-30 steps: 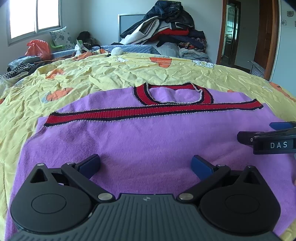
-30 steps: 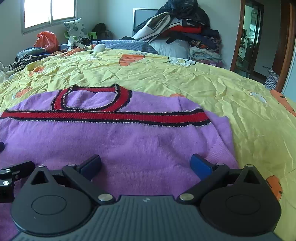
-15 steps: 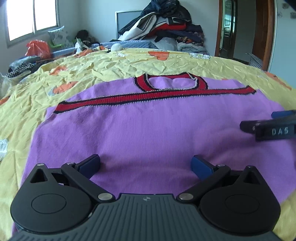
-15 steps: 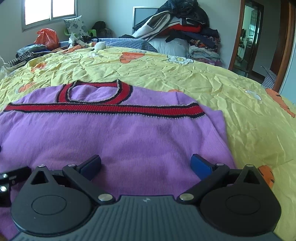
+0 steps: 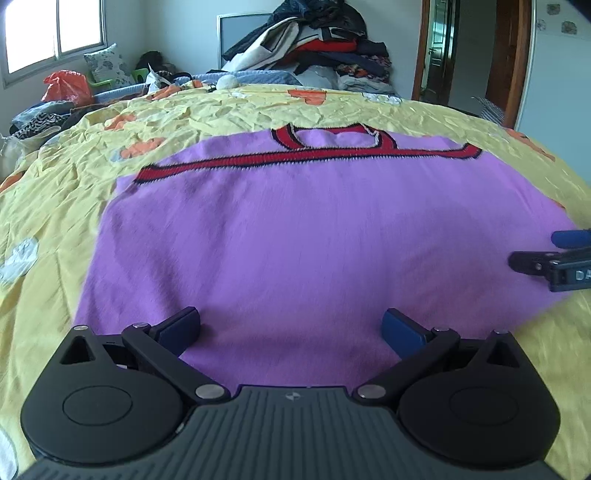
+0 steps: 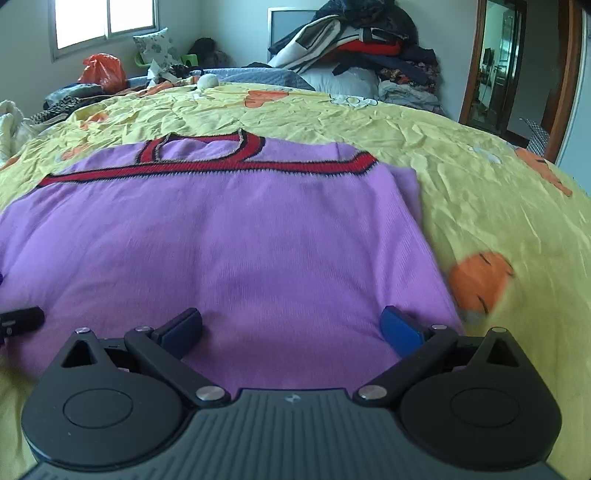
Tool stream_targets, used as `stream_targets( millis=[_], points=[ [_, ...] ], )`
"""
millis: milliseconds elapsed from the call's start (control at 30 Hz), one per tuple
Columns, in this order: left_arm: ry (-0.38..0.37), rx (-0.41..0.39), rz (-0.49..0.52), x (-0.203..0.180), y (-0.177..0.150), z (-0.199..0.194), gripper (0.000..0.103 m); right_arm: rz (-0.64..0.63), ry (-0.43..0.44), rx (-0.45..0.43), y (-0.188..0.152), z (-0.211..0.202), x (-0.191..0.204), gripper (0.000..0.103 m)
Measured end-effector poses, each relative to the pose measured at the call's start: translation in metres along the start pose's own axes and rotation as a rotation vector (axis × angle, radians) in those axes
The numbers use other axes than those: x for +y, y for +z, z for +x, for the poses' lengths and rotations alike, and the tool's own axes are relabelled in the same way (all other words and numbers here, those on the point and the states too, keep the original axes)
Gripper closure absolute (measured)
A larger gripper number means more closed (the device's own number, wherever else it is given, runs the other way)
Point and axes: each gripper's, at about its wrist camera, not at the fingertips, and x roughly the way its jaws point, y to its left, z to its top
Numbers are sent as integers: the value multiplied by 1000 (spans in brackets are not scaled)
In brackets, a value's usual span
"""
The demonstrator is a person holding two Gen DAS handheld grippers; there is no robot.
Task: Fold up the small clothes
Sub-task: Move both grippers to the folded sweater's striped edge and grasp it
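Left wrist view: the left tongs (image 5: 290, 326) are released, blue pads (image 5: 181, 326) spread wide, positioned over the near hem of a purple sweater (image 5: 295, 229). The sweater lies flat on a bed covered by a yellow sheet (image 5: 55, 206) with orange and white print. Its red-and-black neckline trim (image 5: 332, 138) sits at the far edge, with a red band running across beneath it. The right tongs (image 5: 554, 254) enter at the right edge of this view, over the sweater's right margin.

Right wrist view: the right tongs (image 6: 291, 325) are likewise released, nothing between the pads, over the sweater (image 6: 240, 236) near its right edge. A black tip of the left tongs (image 6: 20, 319) shows at the left edge. A pile of clothes (image 6: 362, 48) rests at the far end of the bed; an orange bag (image 6: 101, 70) sits below the window (image 6: 103, 18).
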Motion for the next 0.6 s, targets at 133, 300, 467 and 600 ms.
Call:
stream_targets(
  millis=[133, 300, 467, 600],
  points=[
    [-24, 3, -8, 10, -9, -12, 0, -13, 35, 3, -17, -21, -9, 0],
    [-32, -10, -90, 43, -17, -28, 0, 55, 23, -74, -17, -42, -48, 0],
    [1, 0, -141, 77, -20, -34, 0, 183, 75, -76, -14, -33, -91, 4],
    [78, 59, -181, 94, -18, -31, 0, 147, 86, -45, -14, -25, -89, 67]
  ],
)
